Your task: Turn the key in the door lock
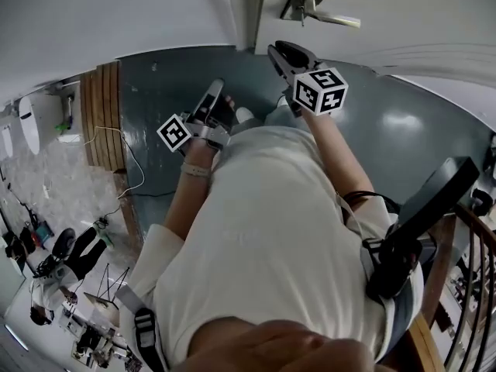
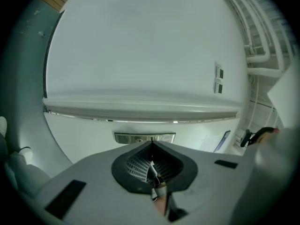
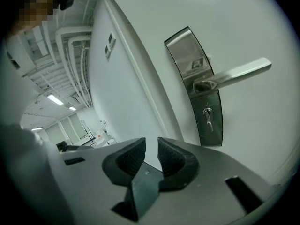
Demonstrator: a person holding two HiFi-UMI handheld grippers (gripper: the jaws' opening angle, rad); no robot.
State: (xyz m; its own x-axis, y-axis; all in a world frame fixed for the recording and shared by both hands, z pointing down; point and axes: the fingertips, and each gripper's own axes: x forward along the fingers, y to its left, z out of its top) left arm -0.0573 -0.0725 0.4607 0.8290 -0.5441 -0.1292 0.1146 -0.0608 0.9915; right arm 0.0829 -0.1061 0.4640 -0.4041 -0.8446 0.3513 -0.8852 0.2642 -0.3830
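Observation:
The key [image 3: 207, 119] sticks out of the keyhole low on the metal lock plate [image 3: 194, 86], under the lever handle [image 3: 234, 74], on the white door. My right gripper [image 3: 151, 149] is open by a narrow gap with nothing between its jaws; it hangs short of the door, left of and below the key. In the head view the right gripper [image 1: 277, 51] reaches up toward the lock plate [image 1: 308, 2]. My left gripper [image 2: 152, 144] is shut, facing a white wall, and the left gripper [image 1: 217, 90] is lower and further left.
A small metal plate [image 2: 144, 137] sits on the white surface straight ahead of the left gripper. Grey-blue floor [image 1: 403, 122] lies below, with a wooden strip [image 1: 101, 111] and a loose cable [image 1: 128, 161] at the left. A railing [image 1: 465, 285] stands at the right.

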